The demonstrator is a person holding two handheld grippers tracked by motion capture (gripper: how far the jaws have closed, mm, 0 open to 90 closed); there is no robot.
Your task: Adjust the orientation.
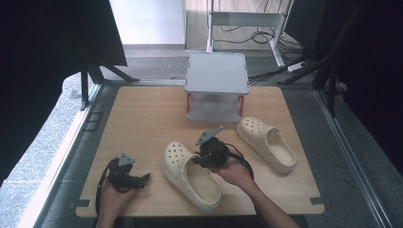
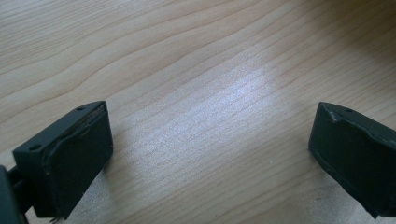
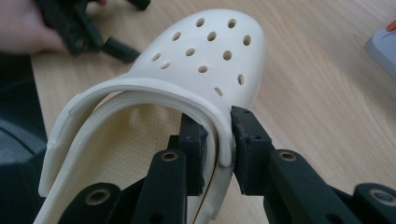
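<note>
Bare wood spans the light wooden table's left half. A grey red-legged stand blocks the far edge; two cream perforated foam clogs crowd the near-right.

Table: pale wood, fine wavy grain. Near clog, lower centre of the high view: cream, rows of round holes over the toe, dotted texture on the insole. Second clog, right of centre: same cream, same holes. Small stand, upper centre: grey top, red-orange legs. Both grippers: black, grey plates.
</note>
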